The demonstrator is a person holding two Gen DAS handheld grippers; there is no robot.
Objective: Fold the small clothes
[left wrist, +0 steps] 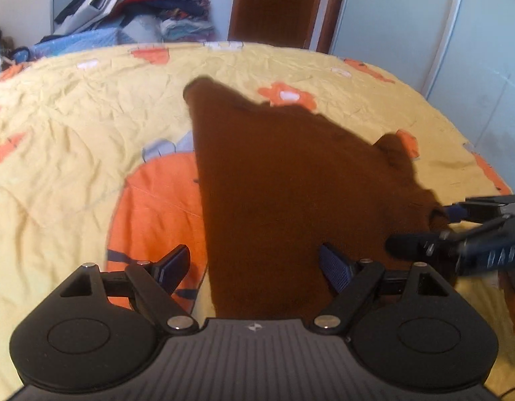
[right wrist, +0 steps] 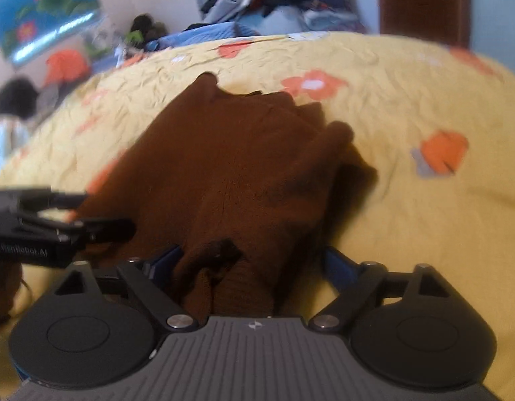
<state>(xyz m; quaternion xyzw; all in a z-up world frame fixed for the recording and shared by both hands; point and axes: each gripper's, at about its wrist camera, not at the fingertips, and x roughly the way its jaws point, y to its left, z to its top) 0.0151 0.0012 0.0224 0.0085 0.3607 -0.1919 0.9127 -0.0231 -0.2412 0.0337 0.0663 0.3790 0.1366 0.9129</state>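
Observation:
A small brown knit garment lies spread on the yellow bed cover. My left gripper is open, its fingers standing wide over the garment's near edge, nothing between them. My right gripper is open too, with a bunched fold of the brown garment lying between its spread fingers. In the left wrist view the right gripper comes in from the right at the garment's right corner. In the right wrist view the left gripper comes in from the left at the garment's left edge.
The cover carries orange flower prints and a large orange patch. A pile of clothes is stacked beyond the bed's far edge, next to a brown door. White wardrobe doors stand at the right.

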